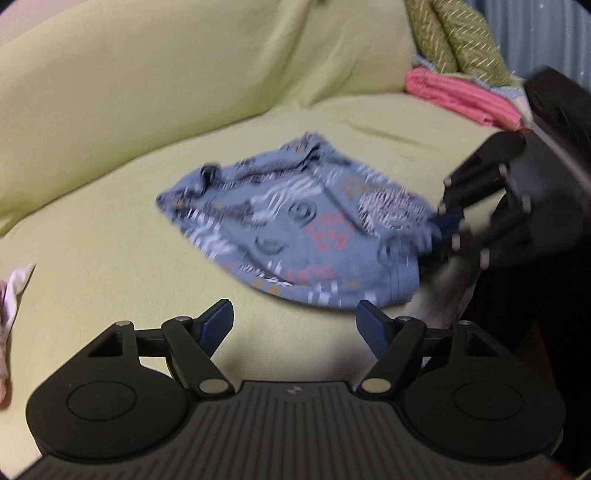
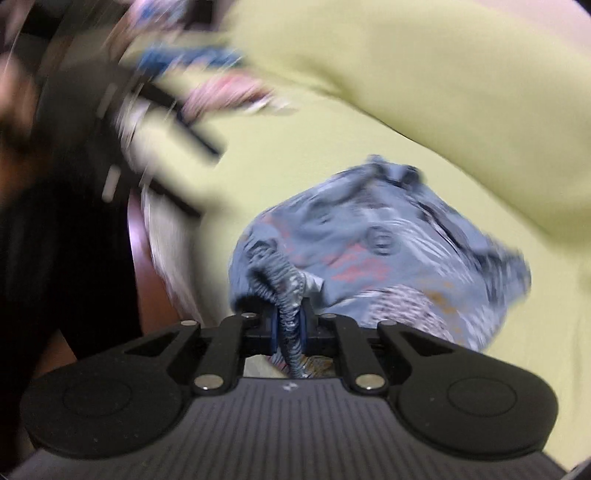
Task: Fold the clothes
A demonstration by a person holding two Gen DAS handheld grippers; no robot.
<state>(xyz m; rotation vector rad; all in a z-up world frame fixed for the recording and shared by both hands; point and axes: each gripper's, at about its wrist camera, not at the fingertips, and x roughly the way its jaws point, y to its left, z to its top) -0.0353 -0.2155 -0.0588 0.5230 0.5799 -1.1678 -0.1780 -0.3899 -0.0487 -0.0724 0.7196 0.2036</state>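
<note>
A small blue-grey printed garment (image 1: 295, 225) lies crumpled on a yellow-green sofa seat (image 1: 110, 266). My left gripper (image 1: 293, 328) is open and empty, just short of the garment's near edge. My right gripper (image 1: 448, 230) comes in from the right and is shut on the garment's right edge. In the right wrist view the right gripper (image 2: 288, 325) pinches a bunched, elastic-looking hem of the garment (image 2: 388, 251); the rest spreads ahead on the sofa (image 2: 295, 155). The left gripper shows there only as a dark blur (image 2: 110, 122) at upper left.
A folded pink cloth (image 1: 461, 96) and green patterned fabric (image 1: 458, 33) lie at the sofa's back right. A pale pink garment (image 1: 11, 295) sits at the left edge. The sofa backrest (image 1: 184, 66) rises behind. Blurred clothes (image 2: 221, 92) lie at upper left in the right wrist view.
</note>
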